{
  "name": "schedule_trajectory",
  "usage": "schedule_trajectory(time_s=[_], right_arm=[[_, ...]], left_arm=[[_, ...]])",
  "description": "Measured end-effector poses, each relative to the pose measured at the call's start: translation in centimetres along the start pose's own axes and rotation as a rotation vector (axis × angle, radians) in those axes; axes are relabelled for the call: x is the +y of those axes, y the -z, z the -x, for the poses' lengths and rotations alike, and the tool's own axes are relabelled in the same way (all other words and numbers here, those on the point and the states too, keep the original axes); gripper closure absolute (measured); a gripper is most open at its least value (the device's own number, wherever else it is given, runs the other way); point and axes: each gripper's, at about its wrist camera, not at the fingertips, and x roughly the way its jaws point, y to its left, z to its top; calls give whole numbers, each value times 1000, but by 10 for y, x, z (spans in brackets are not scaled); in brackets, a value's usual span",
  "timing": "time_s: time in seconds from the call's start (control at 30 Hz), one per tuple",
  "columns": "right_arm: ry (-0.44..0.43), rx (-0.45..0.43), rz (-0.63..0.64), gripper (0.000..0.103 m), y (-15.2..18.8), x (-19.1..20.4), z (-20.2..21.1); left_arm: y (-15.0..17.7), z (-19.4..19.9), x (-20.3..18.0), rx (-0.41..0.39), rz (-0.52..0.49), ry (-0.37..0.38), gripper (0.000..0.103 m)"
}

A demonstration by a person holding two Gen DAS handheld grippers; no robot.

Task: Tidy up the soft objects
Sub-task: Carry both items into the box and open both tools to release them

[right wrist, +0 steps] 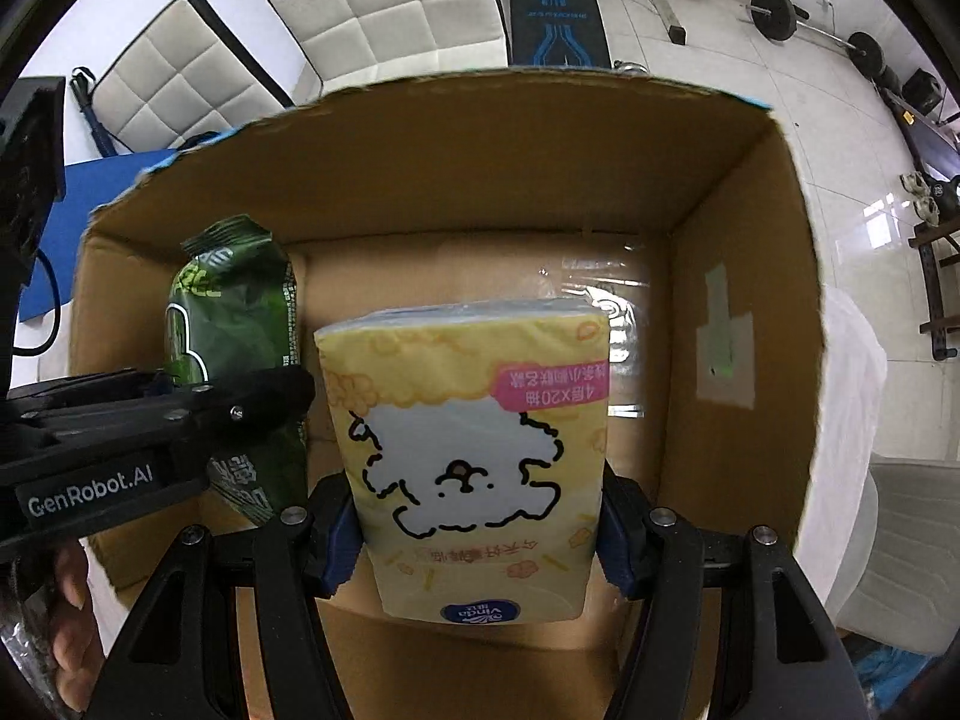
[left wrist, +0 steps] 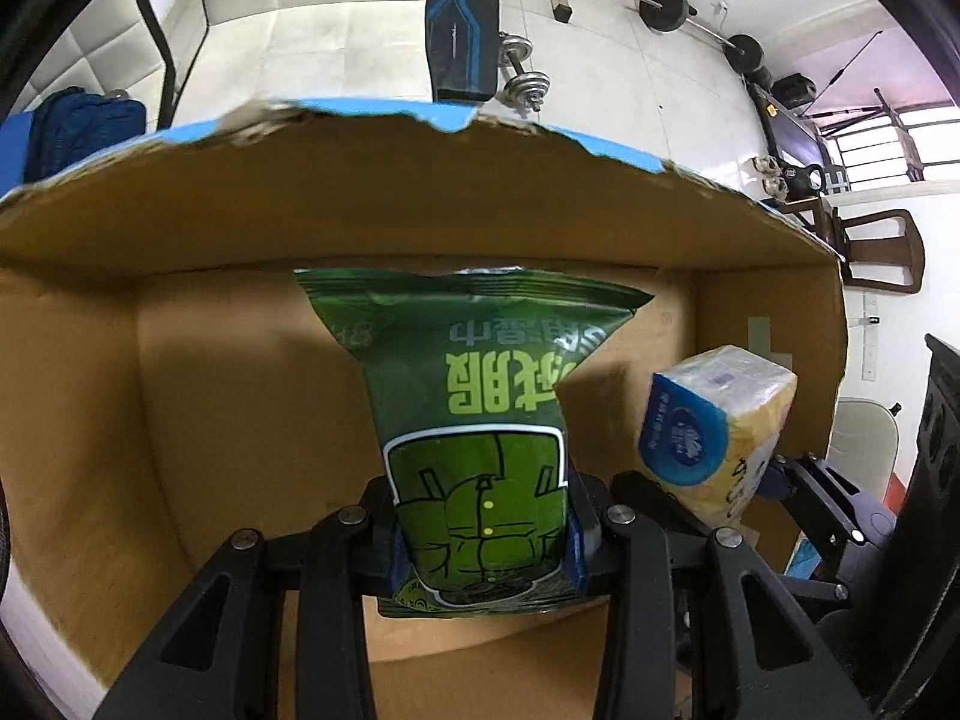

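My left gripper (left wrist: 483, 534) is shut on a green wet-wipes pack (left wrist: 474, 420) and holds it inside an open cardboard box (left wrist: 240, 396). My right gripper (right wrist: 477, 528) is shut on a yellow tissue pack (right wrist: 474, 450) with a white cartoon animal, also held inside the box (right wrist: 738, 228). In the left wrist view the tissue pack (left wrist: 714, 426) hangs to the right of the wipes, with the right gripper (left wrist: 780, 480) behind it. In the right wrist view the green pack (right wrist: 240, 324) and the left gripper (right wrist: 264, 402) are to the left.
The box has torn blue-edged flaps (left wrist: 384, 111). Beyond it are white padded chairs (right wrist: 384, 6), a blue-black weight bench (right wrist: 555, 12), dumbbells (left wrist: 522, 69) and a barbell (left wrist: 696, 15) on a tiled floor. A white plastic bag (right wrist: 852, 396) lies right of the box.
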Motion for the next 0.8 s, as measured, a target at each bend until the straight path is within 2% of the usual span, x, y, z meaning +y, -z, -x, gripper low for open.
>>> schedule_trajectory(time_s=[0.13,0.27,0.47,0.57,0.63,0.8], right_arm=[[9,2,11,37,-7,3,-8],[6,9,6,37,-7,4,-9],[18,20,3,35,-12,7,-14],[32,12,8,34,-9,9,-9],[39,15,10,34,-9,10,-5],[52,13,5,27,-1,12,2]], left_arm=[[-3,-4,-1,7,-11,5,68],[-8,-9,7,9,22,0,66],[3,-4,17,10,33,-29,56],[10,5,16,-11,13,-68,53],[14,11,14,-20,4,-85,40],[34,33,9,-72,-22,-148,21]])
